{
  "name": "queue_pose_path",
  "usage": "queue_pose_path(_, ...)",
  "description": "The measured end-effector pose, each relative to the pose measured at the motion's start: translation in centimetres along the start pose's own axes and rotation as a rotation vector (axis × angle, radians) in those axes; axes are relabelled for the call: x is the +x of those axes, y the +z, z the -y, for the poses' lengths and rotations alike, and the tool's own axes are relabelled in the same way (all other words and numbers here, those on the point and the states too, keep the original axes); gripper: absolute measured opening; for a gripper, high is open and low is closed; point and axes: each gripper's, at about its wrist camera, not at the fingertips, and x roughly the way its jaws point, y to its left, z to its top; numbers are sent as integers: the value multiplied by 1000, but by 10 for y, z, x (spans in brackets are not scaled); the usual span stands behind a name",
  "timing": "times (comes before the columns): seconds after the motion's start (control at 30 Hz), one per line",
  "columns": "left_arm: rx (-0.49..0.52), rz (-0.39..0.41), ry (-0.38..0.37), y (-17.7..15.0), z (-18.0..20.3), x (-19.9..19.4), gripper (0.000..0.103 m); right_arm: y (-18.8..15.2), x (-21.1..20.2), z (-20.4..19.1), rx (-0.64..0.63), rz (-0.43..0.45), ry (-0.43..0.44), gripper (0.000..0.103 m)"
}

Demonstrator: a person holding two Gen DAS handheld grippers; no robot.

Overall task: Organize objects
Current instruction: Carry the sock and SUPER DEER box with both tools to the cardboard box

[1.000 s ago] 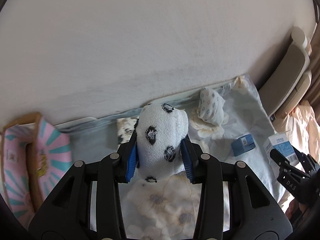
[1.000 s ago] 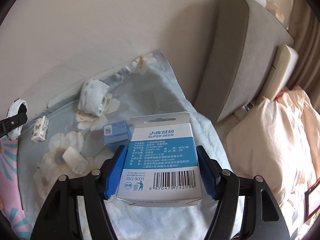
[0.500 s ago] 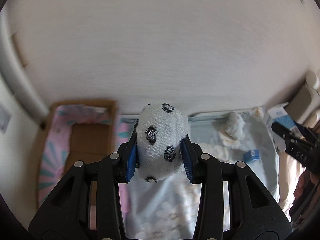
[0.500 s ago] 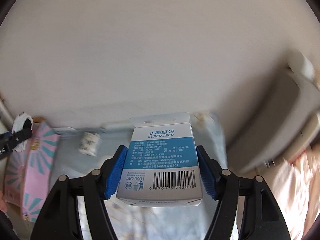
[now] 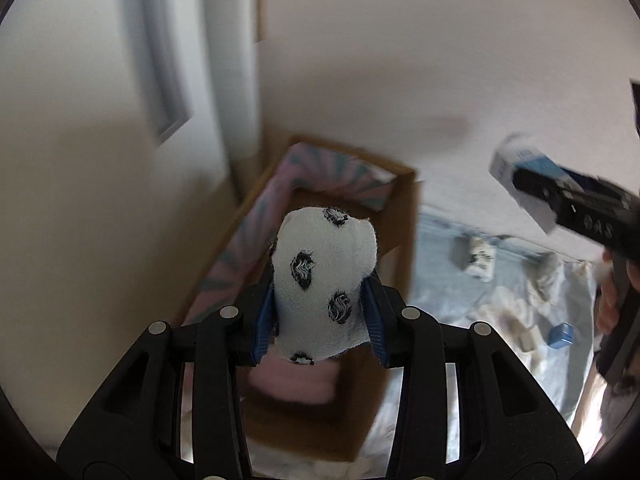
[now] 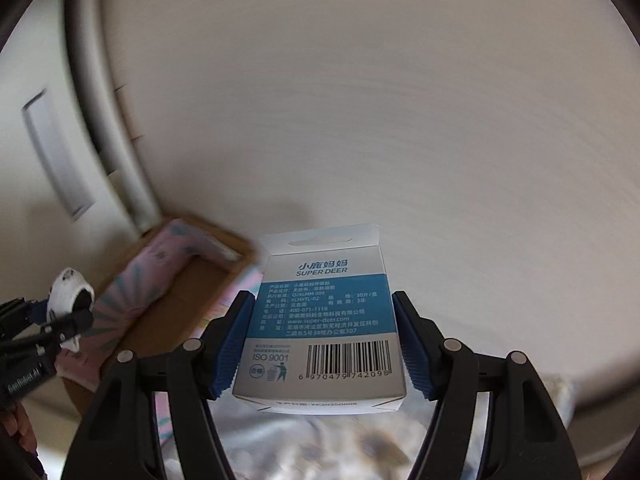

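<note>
A: Sock [image 5: 322, 280], white with black spots, soft roll: pinched between the blue pads of the left gripper [image 5: 320, 330], carried in the air above the near end of the cardboard box [image 5: 404, 216].

B: Second item?

A: Carton [image 6: 324, 324], white and blue, barcode face toward the lens: clamped by its two side faces in the right gripper [image 6: 324, 344], hanging just past the box's right wall.

B: Box contents?

A: Pink and teal cloth [image 5: 256, 240] lining the left wall and far end; brown floor bare in the middle. Box stands at the bed's left edge, by the wall corner.

B: Handling advice?

A: Bring each item inside the walls before spreading the pads. Sock likely suits the soft left side; carton flat on the bare floor, so neither covers the other. Stagger the two releases to keep the grippers apart.
</note>
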Motion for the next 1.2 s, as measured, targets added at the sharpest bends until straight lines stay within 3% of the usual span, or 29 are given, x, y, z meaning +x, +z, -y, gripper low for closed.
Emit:
queue_pose_path(0.2, -89, -35, 47, -26, -23, 7, 36, 28, 45, -51, -131, -36, 128, 64)
queue_pose_path(0.43, -144, -80, 63, -47, -29, 25, 36, 30, 86, -85, -210, -99, 217, 64)
queue_pose_path(0.67, -167, -104, 73, -51, -36, 38, 36, 25, 109, -95, -254, -135, 243, 64)
queue_pose_path(1.2, -159, -119, 82, -54, -28, 40, 36, 15, 116, -94, -270, -155, 280, 64)
